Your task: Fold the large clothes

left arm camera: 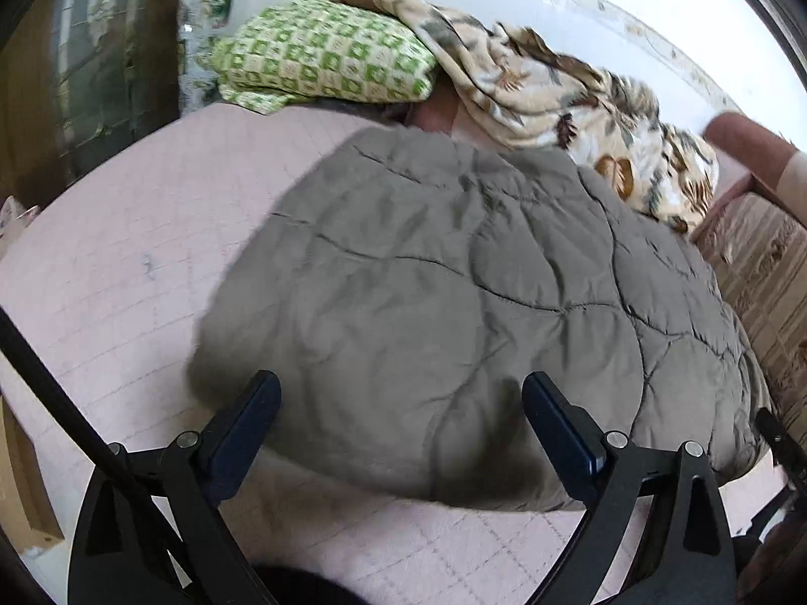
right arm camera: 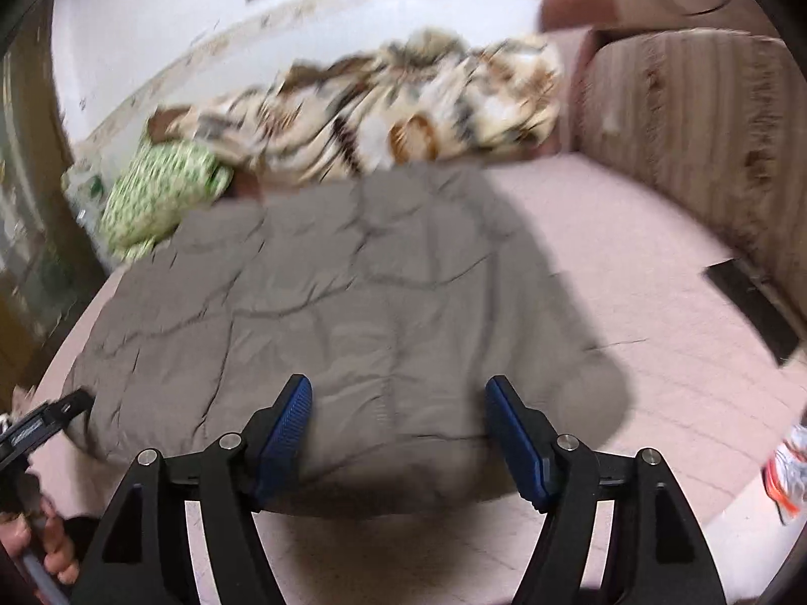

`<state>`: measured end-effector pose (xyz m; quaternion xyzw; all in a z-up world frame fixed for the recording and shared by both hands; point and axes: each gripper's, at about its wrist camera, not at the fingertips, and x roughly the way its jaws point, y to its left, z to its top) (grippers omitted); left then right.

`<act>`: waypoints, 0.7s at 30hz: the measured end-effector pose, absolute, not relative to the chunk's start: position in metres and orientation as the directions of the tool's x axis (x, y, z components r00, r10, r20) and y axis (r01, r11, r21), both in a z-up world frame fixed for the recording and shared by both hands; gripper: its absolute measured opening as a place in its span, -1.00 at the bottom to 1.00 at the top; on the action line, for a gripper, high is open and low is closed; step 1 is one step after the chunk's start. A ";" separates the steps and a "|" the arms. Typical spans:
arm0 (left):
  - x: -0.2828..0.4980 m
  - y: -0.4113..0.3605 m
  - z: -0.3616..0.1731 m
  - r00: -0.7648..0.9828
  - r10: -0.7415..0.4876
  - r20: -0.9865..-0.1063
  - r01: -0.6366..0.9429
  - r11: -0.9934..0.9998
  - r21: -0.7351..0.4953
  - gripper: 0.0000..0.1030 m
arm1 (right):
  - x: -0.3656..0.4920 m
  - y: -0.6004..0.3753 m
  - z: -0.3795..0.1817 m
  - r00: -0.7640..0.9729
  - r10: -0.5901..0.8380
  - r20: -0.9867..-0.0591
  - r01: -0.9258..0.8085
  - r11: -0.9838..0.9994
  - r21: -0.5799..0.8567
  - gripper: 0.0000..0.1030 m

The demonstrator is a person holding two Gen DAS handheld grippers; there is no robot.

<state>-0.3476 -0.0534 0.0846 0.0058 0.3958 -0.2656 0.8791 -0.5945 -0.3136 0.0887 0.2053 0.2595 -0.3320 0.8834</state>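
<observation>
Pink quilted bed under me, grey padded jacket spread flat across it.
Both sets of fingers stand wide and hold nothing: my left gripper [left arm camera: 401,398] and right gripper [right arm camera: 398,398] hover over the near hem of the grey quilted jacket [left arm camera: 454,292], pads clear of the cloth. It lies puffy, creased along its stitched seams, beside a floral blanket [left arm camera: 580,116] and green checked pillow [left arm camera: 328,55]. No readable writing.

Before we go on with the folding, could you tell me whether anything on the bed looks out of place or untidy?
The gray quilted garment lies fairly flat on the pink bed cover. Behind it, the leaf-patterned blanket sits in a crumpled heap, partly draped over the green checked pillow. Nothing looks spilled or damaged.
</observation>
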 end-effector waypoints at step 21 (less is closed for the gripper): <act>-0.338 -0.020 0.083 0.580 -0.432 -0.691 0.355 0.897 -0.262 0.88 | -0.618 -0.335 0.084 0.575 -0.543 -0.611 0.780 0.589 0.211 0.55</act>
